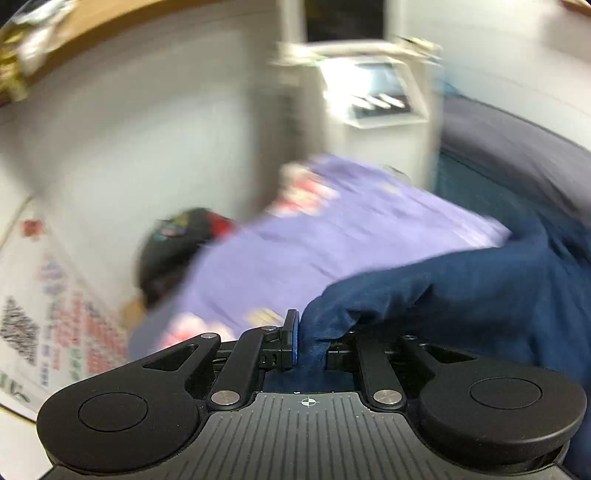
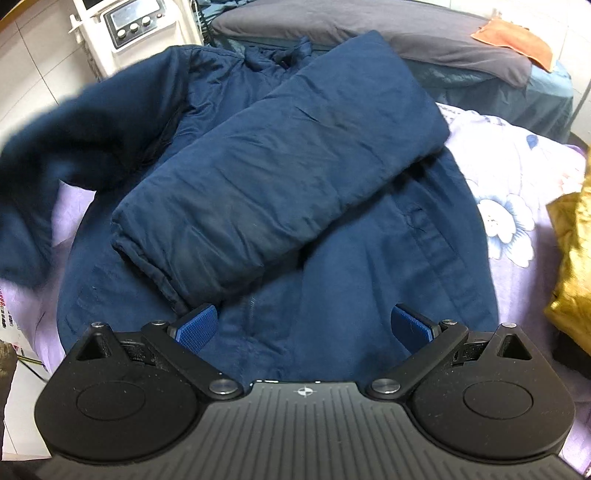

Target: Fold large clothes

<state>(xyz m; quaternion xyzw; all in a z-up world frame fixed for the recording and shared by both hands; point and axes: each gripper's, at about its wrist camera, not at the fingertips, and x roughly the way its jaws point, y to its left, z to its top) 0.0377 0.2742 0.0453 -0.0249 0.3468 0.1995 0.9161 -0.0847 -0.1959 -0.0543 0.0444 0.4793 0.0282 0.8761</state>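
The left gripper point(image 1: 310, 341) is clamped on a bunched fold of the navy jacket point(image 1: 461, 295), held up off the sheet point(image 1: 295, 251); that view is blurred. The right gripper point(image 2: 304, 326) hangs above the jacket point(image 2: 332, 277) with its fingers spread wide, gripping nothing. The jacket lies on a lilac floral sheet point(image 2: 517, 177) covering a bed, one sleeve point(image 2: 280, 173) folded diagonally across its front. Beyond it lie a grey pillow point(image 2: 406, 33) with an orange cloth point(image 2: 517, 40) on top. A white machine with knobs point(image 2: 133, 26) stands by the tiled wall, and gold fabric point(image 2: 572, 258) sits at the right edge.
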